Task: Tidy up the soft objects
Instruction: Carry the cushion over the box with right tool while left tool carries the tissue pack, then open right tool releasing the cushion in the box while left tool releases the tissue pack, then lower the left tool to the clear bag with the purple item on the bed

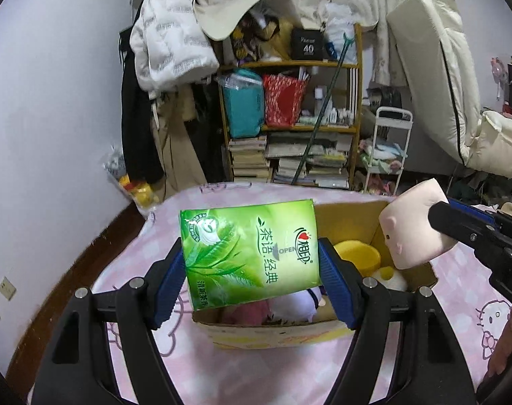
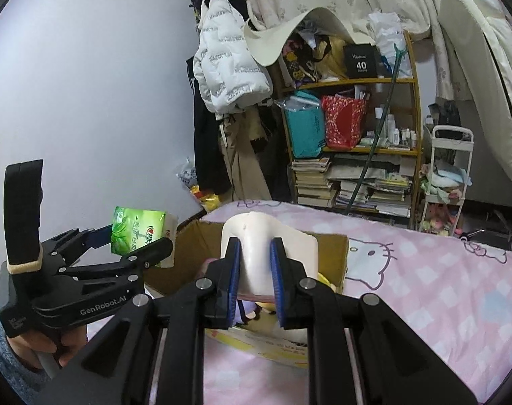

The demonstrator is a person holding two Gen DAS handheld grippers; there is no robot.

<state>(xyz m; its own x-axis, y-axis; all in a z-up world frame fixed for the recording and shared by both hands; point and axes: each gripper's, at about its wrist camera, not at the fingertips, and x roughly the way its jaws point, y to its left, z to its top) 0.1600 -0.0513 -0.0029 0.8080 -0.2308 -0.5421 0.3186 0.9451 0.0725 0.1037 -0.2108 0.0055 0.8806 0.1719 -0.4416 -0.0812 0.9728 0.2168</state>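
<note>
My left gripper [image 1: 252, 266] is shut on a green tissue pack [image 1: 251, 253] and holds it above the left part of an open cardboard box [image 1: 367, 216] on the bed. It also shows in the right wrist view [image 2: 136, 241] with the pack [image 2: 134, 233]. My right gripper [image 2: 254, 270] is shut on a pale pink pig-faced plush block [image 2: 266, 253], held over the box [image 2: 333, 260]. In the left wrist view the plush [image 1: 413, 227] hangs over the box's right wall. Inside the box lie a yellow bowl-like toy [image 1: 359, 254] and pink and white soft items [image 1: 283, 305].
The box stands on a pink Hello Kitty bedsheet [image 2: 424, 287]. Behind the bed are a cluttered wooden shelf [image 1: 289, 125] with books, hanging coats [image 1: 168, 40], a white cart [image 1: 387, 148] and a leaning mattress [image 1: 438, 77]. A white wall is at left.
</note>
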